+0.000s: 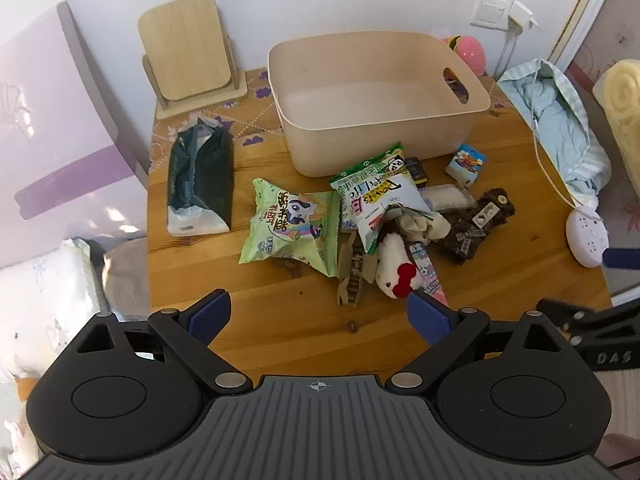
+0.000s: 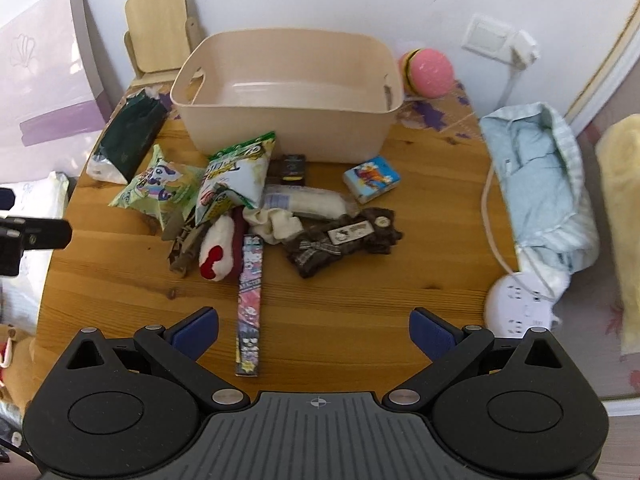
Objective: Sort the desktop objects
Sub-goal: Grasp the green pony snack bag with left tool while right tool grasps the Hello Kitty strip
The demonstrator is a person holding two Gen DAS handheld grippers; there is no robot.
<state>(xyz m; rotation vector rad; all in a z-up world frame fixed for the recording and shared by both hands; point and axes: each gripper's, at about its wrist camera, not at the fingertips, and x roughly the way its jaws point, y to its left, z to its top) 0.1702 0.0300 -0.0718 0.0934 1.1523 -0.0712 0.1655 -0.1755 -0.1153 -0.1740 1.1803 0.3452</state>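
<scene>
While the beige bin (image 2: 288, 80) sits at the back of the wooden table (image 2: 360, 320) with nothing in it, a pile of small things lies just in front of it. A green snack bag (image 1: 292, 228) touches a white and green snack bag (image 1: 380, 200). Near them are a white plush toy (image 2: 218, 248), a brown plush bear (image 2: 340, 240), a long pink packet (image 2: 250, 308) and a small blue box (image 2: 372, 178). A dark tissue pack (image 1: 200, 184) lies off to the left. The left gripper (image 1: 318, 316) and the right gripper (image 2: 314, 330) both hang above the near edge, fingers spread wide, holding nothing.
</scene>
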